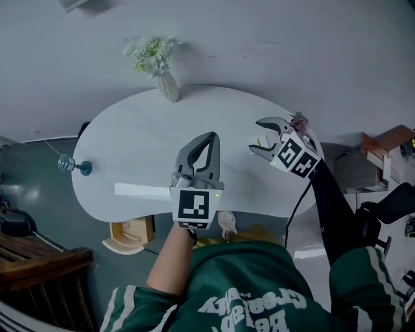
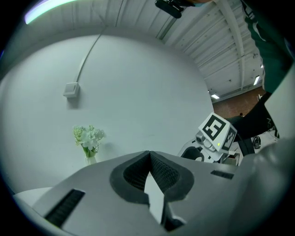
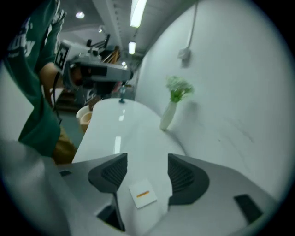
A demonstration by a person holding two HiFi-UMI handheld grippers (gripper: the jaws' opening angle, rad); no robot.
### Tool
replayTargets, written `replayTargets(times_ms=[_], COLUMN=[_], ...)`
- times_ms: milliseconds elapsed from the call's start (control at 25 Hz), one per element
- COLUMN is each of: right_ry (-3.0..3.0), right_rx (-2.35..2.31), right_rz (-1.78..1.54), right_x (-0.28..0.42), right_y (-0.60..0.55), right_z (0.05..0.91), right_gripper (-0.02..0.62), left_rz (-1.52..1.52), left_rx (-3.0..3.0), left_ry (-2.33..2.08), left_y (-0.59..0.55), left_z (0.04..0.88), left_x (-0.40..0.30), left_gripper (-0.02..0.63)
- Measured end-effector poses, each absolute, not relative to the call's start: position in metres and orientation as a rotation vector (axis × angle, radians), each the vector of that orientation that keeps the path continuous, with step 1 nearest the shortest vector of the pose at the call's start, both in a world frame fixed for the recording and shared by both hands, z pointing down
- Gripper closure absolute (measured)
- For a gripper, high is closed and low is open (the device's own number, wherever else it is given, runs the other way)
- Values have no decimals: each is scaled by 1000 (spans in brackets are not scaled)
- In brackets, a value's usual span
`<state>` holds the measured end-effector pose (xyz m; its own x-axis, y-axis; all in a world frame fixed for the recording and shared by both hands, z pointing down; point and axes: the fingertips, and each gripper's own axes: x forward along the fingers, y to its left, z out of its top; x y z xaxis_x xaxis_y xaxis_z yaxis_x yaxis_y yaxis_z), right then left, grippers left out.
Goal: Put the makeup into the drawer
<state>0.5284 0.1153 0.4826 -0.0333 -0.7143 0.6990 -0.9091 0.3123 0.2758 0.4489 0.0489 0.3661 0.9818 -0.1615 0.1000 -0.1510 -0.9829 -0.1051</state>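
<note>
Dim, bluish light up top in the head view, with soft shadows on the wall [image 1: 292, 52]. Ceiling strips [image 3: 137, 13] glare and streak the table [image 3: 117, 144]. Both gripper views bend and darken at the edges, foreground soft.

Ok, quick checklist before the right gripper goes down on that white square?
1. Right gripper jaws open: ok.
2. White square lined up between the jaws: ok.
3. Square lying flat on the table, not touching the jaws: ok.
4. Left gripper shut, empty and away from the square: ok.
5. Vase well away from the square: ok.
6. Drawer located: cannot tell.
</note>
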Motion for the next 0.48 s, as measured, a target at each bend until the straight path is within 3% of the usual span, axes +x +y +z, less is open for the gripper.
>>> replayTargets(times_ms=[200, 480], right_ry=[-1617, -1572], right_rx=[841, 635], right_rz=[331, 466], right_x=[541, 554], right_y=[146, 149], right_z=[573, 637], right_gripper=[284, 242], left_rz=[-183, -254], left_rx=[-3020, -3033], left_ry=[248, 346], left_y=[46, 32], left_z=[373, 392], left_x=[437, 404], left_gripper=[606, 606])
